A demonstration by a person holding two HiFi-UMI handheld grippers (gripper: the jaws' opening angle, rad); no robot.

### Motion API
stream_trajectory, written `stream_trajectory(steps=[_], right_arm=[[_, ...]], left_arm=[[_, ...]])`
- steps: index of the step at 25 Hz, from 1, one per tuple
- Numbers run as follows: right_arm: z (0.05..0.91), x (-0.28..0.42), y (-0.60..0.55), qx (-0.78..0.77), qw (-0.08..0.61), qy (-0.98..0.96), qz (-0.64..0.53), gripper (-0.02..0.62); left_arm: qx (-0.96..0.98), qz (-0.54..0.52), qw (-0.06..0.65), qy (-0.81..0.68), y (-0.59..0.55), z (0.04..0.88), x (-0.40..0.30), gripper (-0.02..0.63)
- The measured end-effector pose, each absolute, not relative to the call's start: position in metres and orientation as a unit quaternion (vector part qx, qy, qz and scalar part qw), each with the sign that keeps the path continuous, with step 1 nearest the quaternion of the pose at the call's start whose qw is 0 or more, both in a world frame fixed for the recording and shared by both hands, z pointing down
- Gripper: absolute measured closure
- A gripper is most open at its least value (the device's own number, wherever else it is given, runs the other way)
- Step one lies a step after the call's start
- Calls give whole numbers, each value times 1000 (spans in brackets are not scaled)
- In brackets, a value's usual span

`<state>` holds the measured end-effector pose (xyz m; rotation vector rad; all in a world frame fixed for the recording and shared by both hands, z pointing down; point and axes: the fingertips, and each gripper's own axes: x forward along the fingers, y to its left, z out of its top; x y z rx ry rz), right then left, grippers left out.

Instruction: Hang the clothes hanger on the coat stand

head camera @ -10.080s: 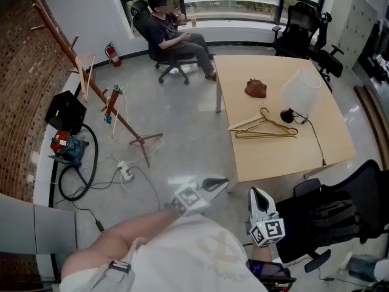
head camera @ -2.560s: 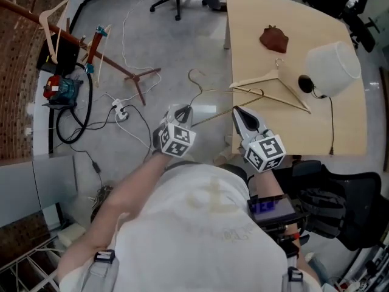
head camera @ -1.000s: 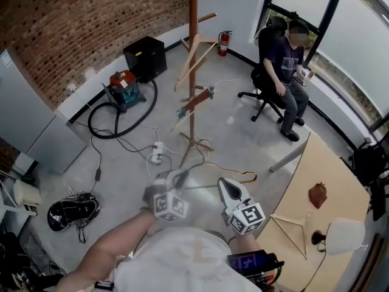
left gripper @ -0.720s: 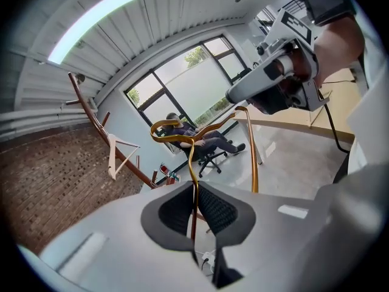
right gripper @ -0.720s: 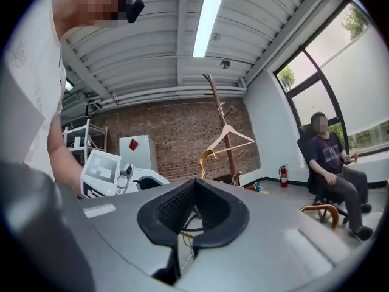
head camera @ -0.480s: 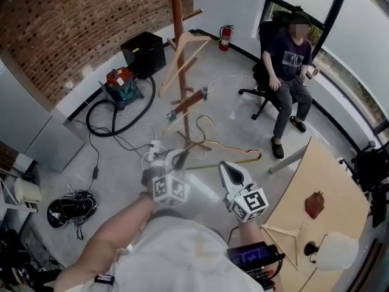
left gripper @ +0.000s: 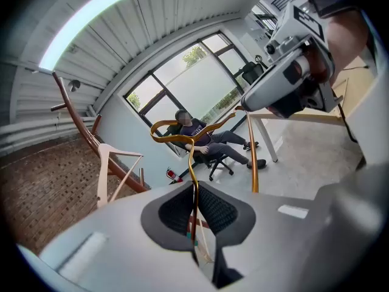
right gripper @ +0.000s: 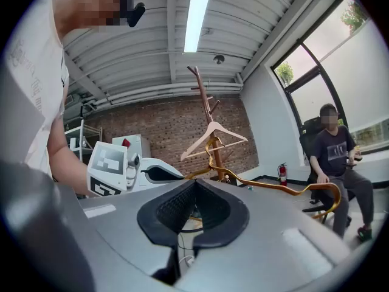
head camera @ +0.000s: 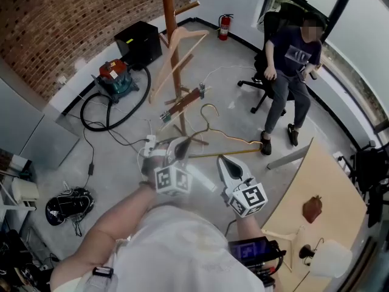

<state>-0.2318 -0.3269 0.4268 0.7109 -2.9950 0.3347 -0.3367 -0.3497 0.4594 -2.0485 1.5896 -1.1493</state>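
A gold wire hanger (head camera: 228, 137) hangs in the air, and my left gripper (head camera: 181, 143) is shut on its neck just below the hook. In the left gripper view the wire (left gripper: 189, 157) runs up from between the jaws of that gripper (left gripper: 193, 190). My right gripper (head camera: 222, 161) floats beside the hanger's lower bar, jaws shut and nothing seen between them (right gripper: 193, 184). The wooden coat stand (head camera: 170, 23) rises just beyond, with a pale wooden hanger (head camera: 182, 38) on one peg. From the right gripper view the gold hanger (right gripper: 267, 186) lines up in front of the stand (right gripper: 200, 96).
A person (head camera: 289, 59) sits on an office chair at the right. A vacuum (head camera: 112, 75), a black box (head camera: 140, 41) and cables with a power strip (head camera: 149, 142) lie round the stand's foot. The table (head camera: 322, 218) is behind, lower right. A black bag (head camera: 67, 202) lies left.
The gold hanger came off the table in my left gripper and was carried to the stand. Over the last half second it moved a little up and closer to the pole.
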Motion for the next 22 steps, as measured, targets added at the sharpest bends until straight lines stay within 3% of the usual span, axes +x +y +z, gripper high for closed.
stream_trajectory(steps=[9,22], right_arm=[[430,-261,-378,232,38,-968,92,581],[388,-295,-423,149,-2,-987,55,581]], left_arm=[[-712,-394,156,560,-404,467,-359,584],[-653,-409,167,615,-425,419,-380,584]])
